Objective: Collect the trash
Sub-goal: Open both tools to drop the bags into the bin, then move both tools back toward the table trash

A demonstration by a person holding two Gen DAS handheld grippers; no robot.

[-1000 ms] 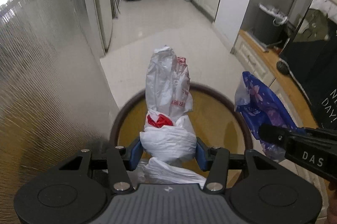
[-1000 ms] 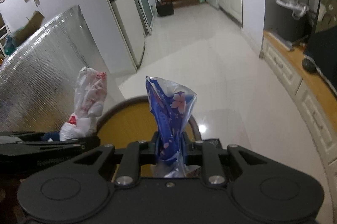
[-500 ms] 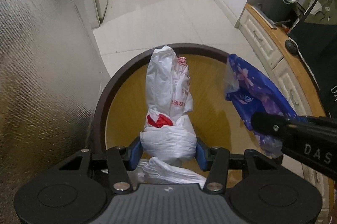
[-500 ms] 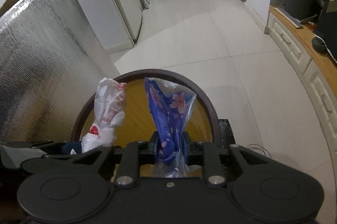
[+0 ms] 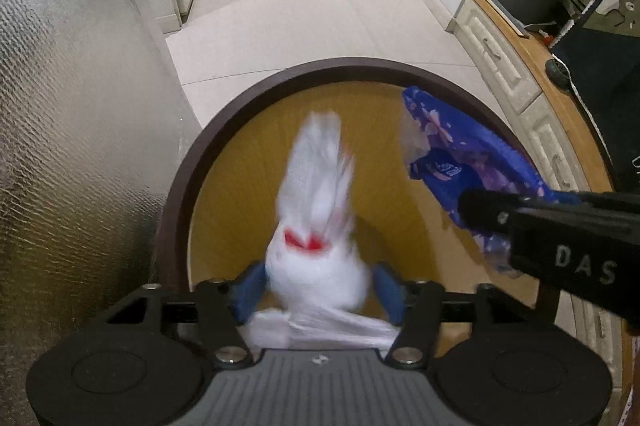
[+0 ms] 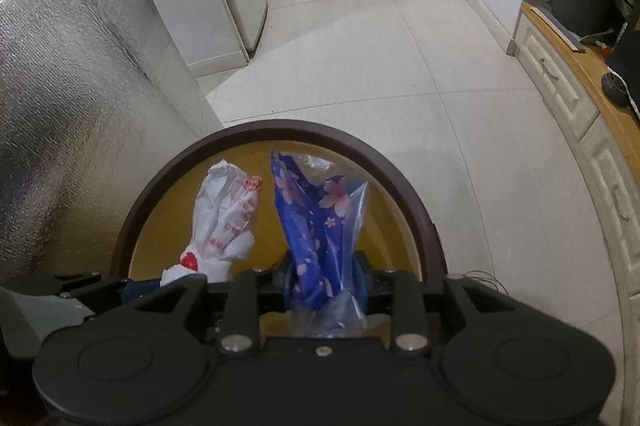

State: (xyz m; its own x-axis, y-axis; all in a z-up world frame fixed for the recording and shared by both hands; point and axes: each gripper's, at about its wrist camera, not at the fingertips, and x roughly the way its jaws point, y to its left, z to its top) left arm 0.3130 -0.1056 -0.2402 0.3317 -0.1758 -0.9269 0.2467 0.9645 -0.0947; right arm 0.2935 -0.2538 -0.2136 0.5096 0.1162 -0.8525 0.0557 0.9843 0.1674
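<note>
both lowered over the round brown bin (image 5: 188, 162) since a second ago, jaws just opening. left gripper (image 5: 318, 286) – pads spread clear of the white bag (image 5: 316, 226), blurred, likely dropping into the bin. right gripper (image 6: 324, 282) – partly open, blue flowered bag (image 6: 316, 222) between the pads, grip unclear. held above the mouth so both fall inside. two bags, two grippers, one bin.
</note>
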